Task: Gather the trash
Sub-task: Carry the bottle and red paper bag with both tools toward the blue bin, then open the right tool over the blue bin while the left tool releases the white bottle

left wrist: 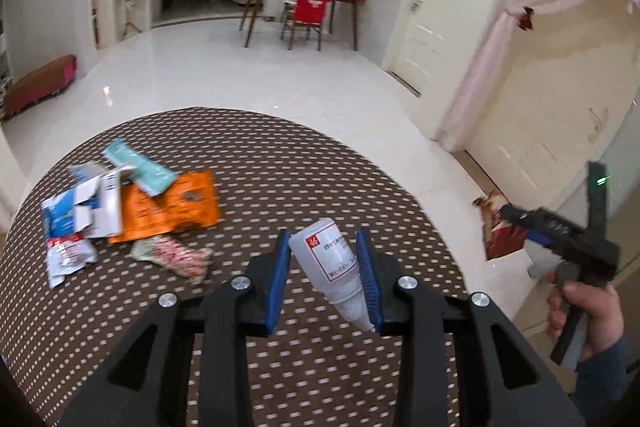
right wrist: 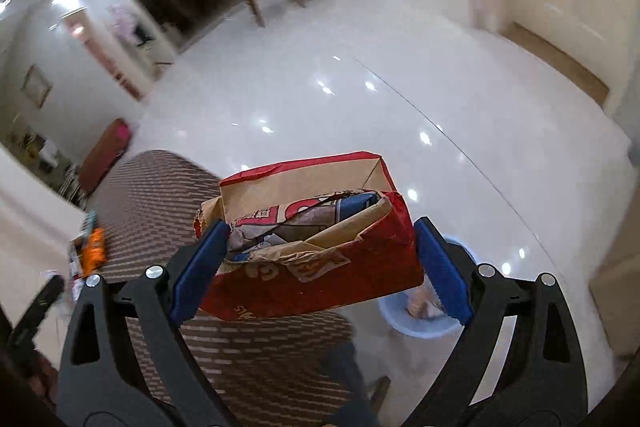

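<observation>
My left gripper (left wrist: 325,239) is shut on a small white plastic bottle (left wrist: 334,263) with a red-and-white label, held above the brown dotted round table (left wrist: 280,167). Several wrappers lie on the table's left side: an orange packet (left wrist: 172,207), a teal packet (left wrist: 138,167), white-blue torn boxes (left wrist: 84,207) and a crumpled pink-patterned wrapper (left wrist: 176,255). My right gripper (right wrist: 318,241) is shut on a red paper box (right wrist: 320,243) stuffed with paper trash, held past the table's right edge over the floor. In the left wrist view the right gripper (left wrist: 560,239) and the red box (left wrist: 500,231) show at the far right.
A light blue bin (right wrist: 420,315) with some trash stands on the white tiled floor below the red box. A dining table with a red-covered chair (left wrist: 310,11) stands far back. A door (left wrist: 424,27) and a pink curtain (left wrist: 520,27) are to the right.
</observation>
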### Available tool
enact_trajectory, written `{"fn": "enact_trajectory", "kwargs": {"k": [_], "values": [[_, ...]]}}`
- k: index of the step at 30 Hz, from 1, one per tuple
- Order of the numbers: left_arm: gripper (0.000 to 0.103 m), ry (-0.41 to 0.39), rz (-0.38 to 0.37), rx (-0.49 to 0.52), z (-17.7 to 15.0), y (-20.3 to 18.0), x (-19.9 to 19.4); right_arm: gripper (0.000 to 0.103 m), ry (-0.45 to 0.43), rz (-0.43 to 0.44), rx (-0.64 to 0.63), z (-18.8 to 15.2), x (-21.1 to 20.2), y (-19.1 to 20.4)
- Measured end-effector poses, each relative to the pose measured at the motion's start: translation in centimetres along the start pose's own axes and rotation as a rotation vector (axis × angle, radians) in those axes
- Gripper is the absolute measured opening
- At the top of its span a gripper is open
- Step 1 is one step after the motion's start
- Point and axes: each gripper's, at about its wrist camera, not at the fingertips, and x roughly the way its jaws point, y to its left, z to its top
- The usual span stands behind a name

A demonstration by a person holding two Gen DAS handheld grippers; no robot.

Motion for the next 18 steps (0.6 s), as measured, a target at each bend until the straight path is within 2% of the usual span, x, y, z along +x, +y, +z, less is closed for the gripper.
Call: {"fn": "enact_trajectory", "kwargs": {"k": [7,15,18], "values": [[0.032,0.044,-0.041,0.061,0.1,-4.1,2.6,0.091,0.112,-0.064,0.112,-1.5,4.9,-6.2],[0.032,0.09,-0.091,0.137,0.2,-8.8,5.4,0.095,0.235,-0.099,0.206,-1.9,9.4,-10.7],[0.032,0.106,-0.111,0.163,0.2,-10.4,6.4,0.097,0.237,-0.111,0.206,-1.3,9.6,-12.0]]}}
